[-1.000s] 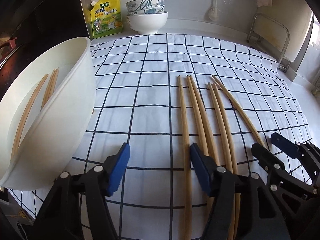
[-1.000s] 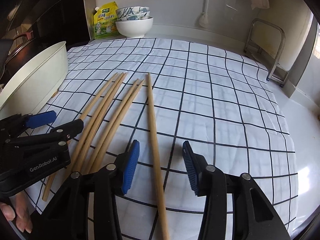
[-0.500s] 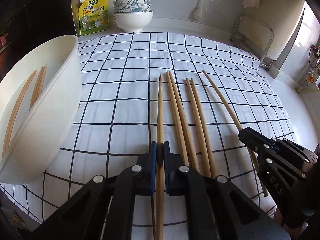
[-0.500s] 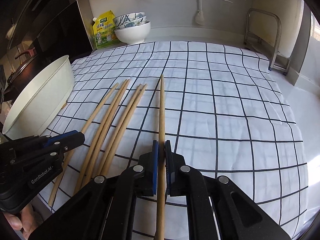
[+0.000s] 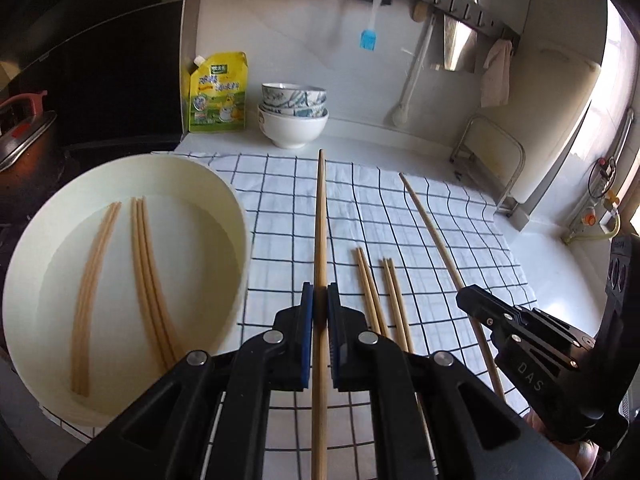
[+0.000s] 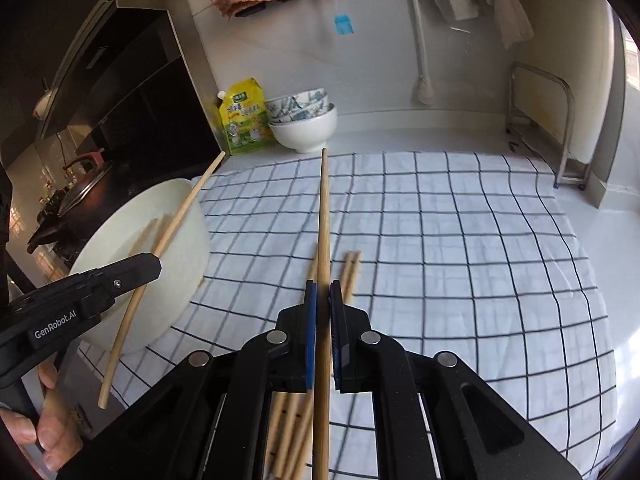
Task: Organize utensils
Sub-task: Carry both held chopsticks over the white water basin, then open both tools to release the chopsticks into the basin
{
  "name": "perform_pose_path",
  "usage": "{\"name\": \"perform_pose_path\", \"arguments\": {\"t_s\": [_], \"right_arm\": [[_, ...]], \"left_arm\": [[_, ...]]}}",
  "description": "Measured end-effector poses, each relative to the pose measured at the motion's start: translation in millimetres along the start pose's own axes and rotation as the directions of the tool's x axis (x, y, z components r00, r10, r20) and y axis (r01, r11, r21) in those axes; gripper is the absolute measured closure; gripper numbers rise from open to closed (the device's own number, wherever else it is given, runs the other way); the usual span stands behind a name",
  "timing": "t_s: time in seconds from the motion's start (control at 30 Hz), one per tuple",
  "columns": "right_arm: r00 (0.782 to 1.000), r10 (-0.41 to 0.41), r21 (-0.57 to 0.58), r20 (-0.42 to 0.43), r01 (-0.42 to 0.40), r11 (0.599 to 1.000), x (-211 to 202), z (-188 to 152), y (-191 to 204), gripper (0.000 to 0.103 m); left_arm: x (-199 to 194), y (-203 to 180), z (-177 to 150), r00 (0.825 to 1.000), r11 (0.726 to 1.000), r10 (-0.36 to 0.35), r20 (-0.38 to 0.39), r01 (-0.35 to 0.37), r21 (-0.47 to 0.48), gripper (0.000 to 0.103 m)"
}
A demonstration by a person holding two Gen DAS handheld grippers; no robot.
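My left gripper (image 5: pixel 320 312) is shut on a wooden chopstick (image 5: pixel 321 216) and holds it lifted above the checked cloth (image 5: pixel 400 216), right of the white basin (image 5: pixel 236 208). The basin holds several chopsticks (image 5: pixel 144 264). My right gripper (image 6: pixel 323 312) is shut on another chopstick (image 6: pixel 325 216), also lifted. It also shows in the left wrist view (image 5: pixel 432 232). Several chopsticks (image 5: pixel 380 292) still lie on the cloth between the grippers. The left gripper's chopstick (image 6: pixel 168 236) shows in the right wrist view over the basin (image 6: pixel 188 256).
Stacked bowls (image 5: pixel 294 120) and a yellow pouch (image 5: pixel 218 94) stand at the back by the wall. A metal rack (image 5: pixel 492 164) is at the back right. A dark stove and pot (image 5: pixel 24 132) are left of the basin.
Both grippers closed on a chopstick each and lifted them off the cloth. The view has risen and the left gripper now sits nearer the basin.
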State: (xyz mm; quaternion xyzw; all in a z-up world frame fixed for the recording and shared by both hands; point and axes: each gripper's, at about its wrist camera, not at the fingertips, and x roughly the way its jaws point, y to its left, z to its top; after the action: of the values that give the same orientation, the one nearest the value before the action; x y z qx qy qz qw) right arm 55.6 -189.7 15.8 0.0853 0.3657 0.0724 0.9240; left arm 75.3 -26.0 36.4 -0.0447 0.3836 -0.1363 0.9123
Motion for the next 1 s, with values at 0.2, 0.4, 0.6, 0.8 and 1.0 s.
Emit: {"name": "perform_pose_path", "arguments": {"t_s": [0.2, 0.4, 0.6, 0.8, 1.0], "right_arm": [[0.995, 0.103, -0.032, -0.007, -0.103, 0.994, 26, 36, 61, 0.097], [0.983, 0.174, -0.123, -0.064, -0.181, 0.976, 63, 50, 133, 0.097], [0.966, 0.181, -0.192, -0.182, -0.216, 0.957, 106, 48, 185, 0.097], [0.953, 0.145, -0.226, -0.267, -0.209, 0.951, 136, 41, 210, 0.097], [0.951, 0.125, -0.214, -0.282, -0.189, 0.958, 145, 39, 210, 0.097]], "left_arm": [[-17, 67, 15, 0.997, 0.995, 0.066, 0.031, -0.064, -0.07, 0.095], [-27, 133, 16, 0.987, 0.978, 0.157, 0.047, -0.148, -0.144, 0.095], [-16, 178, 9, 0.982, 0.962, 0.188, 0.013, -0.181, -0.203, 0.095], [-3, 198, 5, 0.984, 0.958, 0.178, -0.019, -0.178, -0.226, 0.095], [8, 205, 4, 0.985, 0.955, 0.169, -0.04, -0.174, -0.239, 0.095]]}}
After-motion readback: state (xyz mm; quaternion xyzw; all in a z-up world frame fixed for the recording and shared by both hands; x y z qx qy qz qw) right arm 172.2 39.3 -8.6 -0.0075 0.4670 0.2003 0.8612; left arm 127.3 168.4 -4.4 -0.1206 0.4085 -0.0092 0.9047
